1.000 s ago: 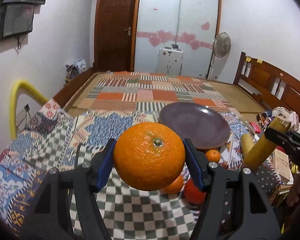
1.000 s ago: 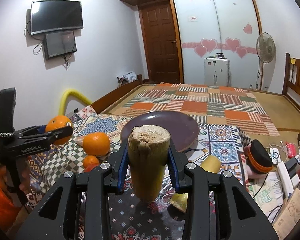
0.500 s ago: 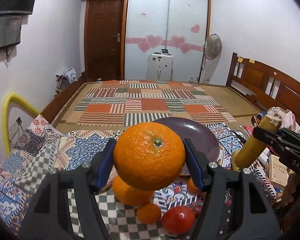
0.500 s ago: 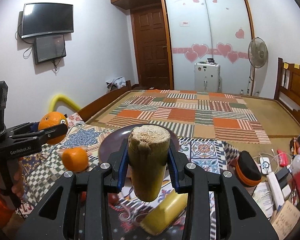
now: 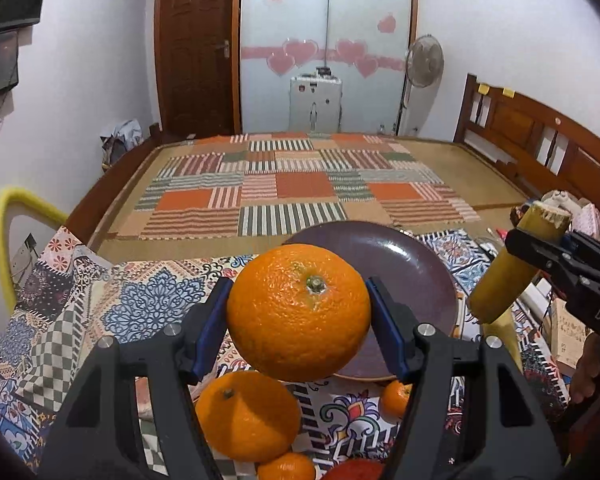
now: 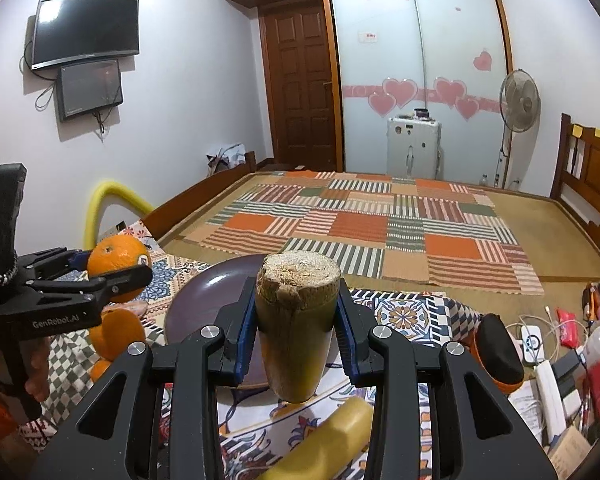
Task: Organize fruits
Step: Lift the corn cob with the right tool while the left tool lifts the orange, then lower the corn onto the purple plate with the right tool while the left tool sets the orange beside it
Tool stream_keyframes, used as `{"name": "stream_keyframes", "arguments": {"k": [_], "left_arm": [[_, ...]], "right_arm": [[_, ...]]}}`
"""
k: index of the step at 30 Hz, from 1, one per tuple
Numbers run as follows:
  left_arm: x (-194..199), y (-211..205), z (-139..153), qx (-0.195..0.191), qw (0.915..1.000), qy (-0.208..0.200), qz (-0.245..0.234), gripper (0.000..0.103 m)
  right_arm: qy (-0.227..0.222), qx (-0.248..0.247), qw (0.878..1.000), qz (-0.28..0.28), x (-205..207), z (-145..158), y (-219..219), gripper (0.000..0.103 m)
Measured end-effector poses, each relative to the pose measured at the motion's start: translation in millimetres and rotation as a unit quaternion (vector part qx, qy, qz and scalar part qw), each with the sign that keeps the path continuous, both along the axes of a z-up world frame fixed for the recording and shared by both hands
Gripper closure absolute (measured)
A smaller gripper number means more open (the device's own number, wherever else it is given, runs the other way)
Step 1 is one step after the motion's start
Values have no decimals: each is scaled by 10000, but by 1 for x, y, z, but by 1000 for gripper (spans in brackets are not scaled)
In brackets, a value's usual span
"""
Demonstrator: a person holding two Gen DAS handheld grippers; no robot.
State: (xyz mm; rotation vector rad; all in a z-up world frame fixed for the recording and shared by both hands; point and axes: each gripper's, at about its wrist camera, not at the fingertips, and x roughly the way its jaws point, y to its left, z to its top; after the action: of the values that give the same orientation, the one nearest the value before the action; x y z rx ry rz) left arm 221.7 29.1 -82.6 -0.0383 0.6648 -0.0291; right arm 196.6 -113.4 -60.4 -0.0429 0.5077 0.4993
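Your patterned cloth [image 5: 148, 304] covers the surface, and the purple plate [image 5: 416, 268] sits on it toward the far edge, bare of fruit as far as you can see. Your left gripper [image 5: 300, 316] has its jaws closed on a large orange [image 5: 299, 312], stem end facing the camera, held in the air just in front of the plate's near rim. From the right wrist view that same orange [image 6: 114, 258] hangs to the left of the plate [image 6: 204, 300], above the cloth.

Your right gripper [image 6: 296, 320] has its jaws clamped on a yellow-green sugarcane piece [image 6: 296, 328], standing roughly upright with its fibrous cut end on top, over the near rim of the plate. In the left wrist view that cane [image 5: 516, 268] tilts at the plate's right side.

Below the held orange, a second orange [image 5: 247, 416] lies on the cloth near the near edge, with a small mandarin [image 5: 396, 398] just to its right, close to the plate's rim. Another small mandarin [image 5: 286, 467] and a red fruit [image 5: 354, 471] are cut off at the bottom of the view. A second yellow cane piece [image 6: 324, 444] lies on the cloth under your right gripper.
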Motion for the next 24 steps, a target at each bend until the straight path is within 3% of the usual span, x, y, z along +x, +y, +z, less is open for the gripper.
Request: {"name": "stream_keyframes", "arguments": {"k": [9, 19, 24], "left_arm": [[25, -15, -8, 337, 9984, 429, -171, 37], [52, -15, -14, 304, 9959, 841, -154, 37], [68, -9, -19, 94, 9939, 1095, -79, 37]], "right_arm": [[204, -302, 9993, 123, 18, -6, 14, 70], [232, -455, 9985, 190, 29, -3, 24, 70], [409, -598, 9970, 268, 45, -3, 34, 70]]}}
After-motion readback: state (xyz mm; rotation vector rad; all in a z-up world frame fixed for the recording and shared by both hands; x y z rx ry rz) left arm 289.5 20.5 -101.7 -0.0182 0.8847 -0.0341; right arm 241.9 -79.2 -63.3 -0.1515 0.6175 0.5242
